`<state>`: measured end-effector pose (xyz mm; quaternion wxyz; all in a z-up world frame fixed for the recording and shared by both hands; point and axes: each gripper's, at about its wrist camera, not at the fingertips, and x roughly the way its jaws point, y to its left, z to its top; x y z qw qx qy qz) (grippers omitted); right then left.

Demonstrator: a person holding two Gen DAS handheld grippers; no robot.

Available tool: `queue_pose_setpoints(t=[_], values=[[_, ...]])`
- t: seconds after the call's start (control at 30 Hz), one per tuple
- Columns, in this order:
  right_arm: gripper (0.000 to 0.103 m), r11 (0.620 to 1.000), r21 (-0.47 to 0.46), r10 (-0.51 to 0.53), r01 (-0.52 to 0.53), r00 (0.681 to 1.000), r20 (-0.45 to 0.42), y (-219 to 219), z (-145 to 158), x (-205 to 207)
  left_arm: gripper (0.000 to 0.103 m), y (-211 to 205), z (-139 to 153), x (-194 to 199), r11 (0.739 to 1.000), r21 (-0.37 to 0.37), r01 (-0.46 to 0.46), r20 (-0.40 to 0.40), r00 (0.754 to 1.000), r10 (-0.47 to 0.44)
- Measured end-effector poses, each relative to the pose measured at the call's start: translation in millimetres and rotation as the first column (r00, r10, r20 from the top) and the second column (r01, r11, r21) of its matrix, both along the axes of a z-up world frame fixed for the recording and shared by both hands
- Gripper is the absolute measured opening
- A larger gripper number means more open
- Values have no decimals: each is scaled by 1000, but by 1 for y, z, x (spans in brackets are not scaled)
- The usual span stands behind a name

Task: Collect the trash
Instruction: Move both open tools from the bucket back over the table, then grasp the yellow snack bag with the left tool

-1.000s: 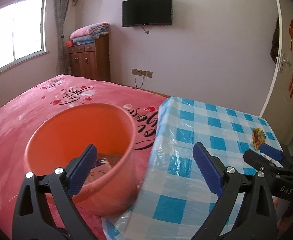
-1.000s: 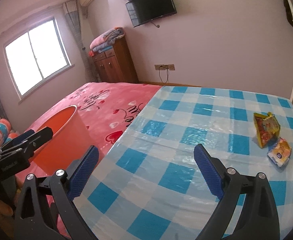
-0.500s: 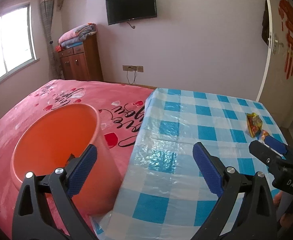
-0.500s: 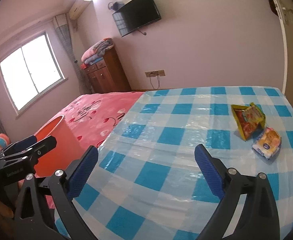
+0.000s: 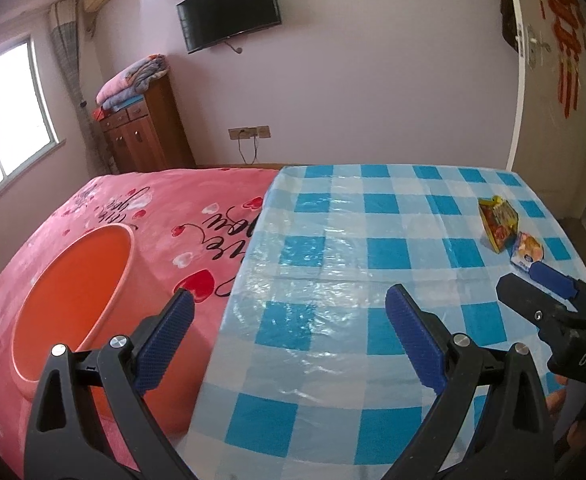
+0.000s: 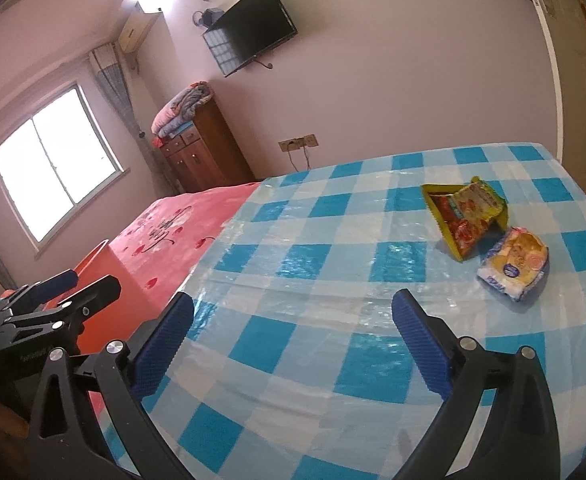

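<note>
My left gripper hangs over the near edge where the table meets the bed, its blue-padded fingers spread wide apart with nothing between them. My right gripper is likewise wide open and empty, held above the near part of the table covered in a blue-and-white checked plastic cloth.

Trash — two pieces, both on the right half of the tablecloth, well ahead of the right gripper:
- a yellow-and-red crumpled snack wrapper, partly tented up off the cloth;
- a small yellow-and-white sealed snack packet, lying flat just beside the wrapper on its near right side. Whether they touch, I cannot tell.

In the left wrist view the same wrapper and packet sit near the table's right edge, with the right gripper's fingertip just short of the packet.

Bin — a round orange plastic bucket stands at the left, against the pink heart-printed bedspread, beside the table's left edge. Its mouth faces up; the bottom is not visible from here.

A black wall-mounted television hangs on the far wall.
</note>
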<state>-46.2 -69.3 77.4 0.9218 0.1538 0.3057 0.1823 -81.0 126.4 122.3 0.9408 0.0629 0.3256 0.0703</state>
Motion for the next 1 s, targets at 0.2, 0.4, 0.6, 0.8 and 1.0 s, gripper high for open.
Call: queue_pose_setpoints(t=[0.2, 0.4, 0.6, 0.8, 1.0], values=[[98, 999, 3, -47, 47, 999, -22, -24, -7, 6, 97, -19, -6, 10, 999, 34, 22, -16, 1000, -22], [98, 991, 32, -129, 132, 988, -82, -62, -16, 15, 97, -41, -13, 22, 997, 55, 63, -36, 997, -61], [98, 953, 62, -280, 295, 942, -183, -114, -30, 21, 97, -67, -22, 41, 989, 32, 143, -56, 988, -141], [98, 925, 57, -352, 375, 904, -242, -154, -45, 28, 97, -99, -25, 72, 970, -24, 241, -68, 968, -243], [98, 936, 11, -335, 351, 901, -275, -161, -59, 41, 97, -142, -33, 116, 930, -124, 345, -85, 930, -356]])
